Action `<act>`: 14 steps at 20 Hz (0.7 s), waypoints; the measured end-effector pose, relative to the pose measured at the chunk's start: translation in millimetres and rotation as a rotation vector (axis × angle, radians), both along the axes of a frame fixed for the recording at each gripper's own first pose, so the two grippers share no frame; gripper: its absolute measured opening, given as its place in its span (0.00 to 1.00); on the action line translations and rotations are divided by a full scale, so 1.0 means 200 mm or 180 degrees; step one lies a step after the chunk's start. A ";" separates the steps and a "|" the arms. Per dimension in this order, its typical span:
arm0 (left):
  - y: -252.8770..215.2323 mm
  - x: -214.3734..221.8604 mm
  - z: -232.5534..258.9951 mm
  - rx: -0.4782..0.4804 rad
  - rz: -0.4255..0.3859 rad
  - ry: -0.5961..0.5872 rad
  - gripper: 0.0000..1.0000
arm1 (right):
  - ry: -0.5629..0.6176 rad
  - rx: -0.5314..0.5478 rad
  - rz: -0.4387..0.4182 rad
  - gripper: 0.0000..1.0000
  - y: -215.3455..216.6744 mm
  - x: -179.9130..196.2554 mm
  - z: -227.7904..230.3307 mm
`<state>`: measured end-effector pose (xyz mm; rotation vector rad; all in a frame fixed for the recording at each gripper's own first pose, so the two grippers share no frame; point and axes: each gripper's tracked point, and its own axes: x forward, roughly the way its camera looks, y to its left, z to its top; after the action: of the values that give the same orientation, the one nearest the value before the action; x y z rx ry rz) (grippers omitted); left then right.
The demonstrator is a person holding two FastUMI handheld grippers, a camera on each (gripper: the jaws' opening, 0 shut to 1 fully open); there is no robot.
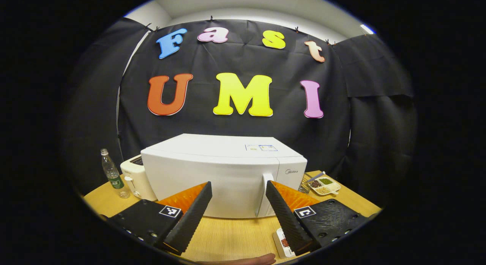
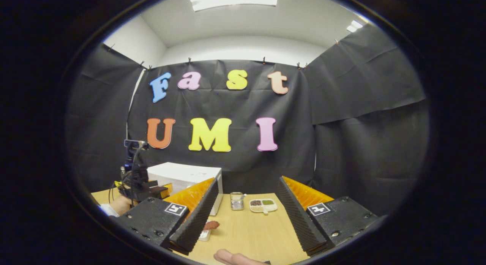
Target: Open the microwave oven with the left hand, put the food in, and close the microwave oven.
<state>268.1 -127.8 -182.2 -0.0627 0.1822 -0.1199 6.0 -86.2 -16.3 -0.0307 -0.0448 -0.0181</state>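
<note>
One white microwave oven (image 1: 224, 174) sits on the wooden table (image 1: 231, 234), its long side running across the left gripper view and its door face turned toward the camera. The door is closed, with the upright handle (image 1: 264, 194) at the right end of the door, next to the control panel.

The left hand-held gripper (image 1: 237, 189) hovers in front of that door with its two fingers spread wide apart and nothing between them; the right fingertip lines up close to the handle, though whether it touches is hard to judge from this angle.

Low on the table, just under the left gripper's right finger, lies one small white tray with the food (image 1: 284, 243), a reddish-brown piece. In the right gripper view that food (image 2: 211, 225) lies beside the inner finger of the right hand-held gripper (image 2: 248, 187), whose fingers also stand wide apart and empty.

Left of the microwave stand one cream toaster (image 1: 136, 177) and one clear plastic bottle (image 1: 112, 174), upright. To its right lie one divided dish (image 1: 324, 185) of three fillings and one wire rack (image 1: 305, 185).

In the right gripper view the left gripper (image 2: 138, 185) shows off to the left, in front of the microwave (image 2: 186, 177).
</note>
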 end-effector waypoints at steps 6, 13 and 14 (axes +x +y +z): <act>-0.19 0.20 -0.22 -0.0022 -0.0089 0.0084 0.92 | -0.0093 -0.0190 -0.0156 0.92 -0.13 0.12 -0.07; -0.26 0.34 -0.36 0.0095 -0.0082 0.0137 0.63 | 0.0043 -0.0109 -0.0096 0.93 -0.18 0.18 -0.20; -0.26 0.35 -0.36 0.0078 -0.0077 0.0119 0.61 | 0.0070 -0.0087 -0.0096 0.93 -0.19 0.19 -0.22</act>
<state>338.6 -180.5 -254.9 -0.0383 0.2219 -0.1405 43.4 -124.3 -60.4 -0.0589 -0.0225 -0.0474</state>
